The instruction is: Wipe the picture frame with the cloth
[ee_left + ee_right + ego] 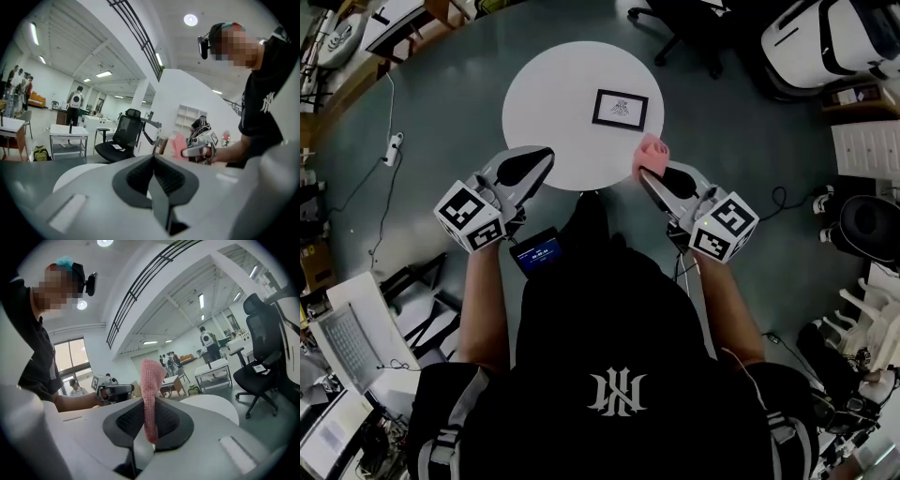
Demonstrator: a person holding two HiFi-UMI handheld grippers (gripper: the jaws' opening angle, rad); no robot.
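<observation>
While right gripper [149, 401] pinches pink knitted cloth [152, 376] and left gripper [153, 159] sits closed, empty, approach step: cloth must reach black rectangular picture frame [620, 110].

Left forearm [483, 300] is extended forward, bare below a black sleeve [441, 394]. Left tongs [546, 153] point forward and to the right, jaws pressed together with nothing between them. Right forearm [727, 305] is extended likewise. Right tongs [645, 176] point forward and to the left, jaws clamped on a pink cloth [151, 380] that stands up past the tips. The two tongs are held about level, apart, angled toward each other, each with its marker cube [471, 217] at the rear
</observation>
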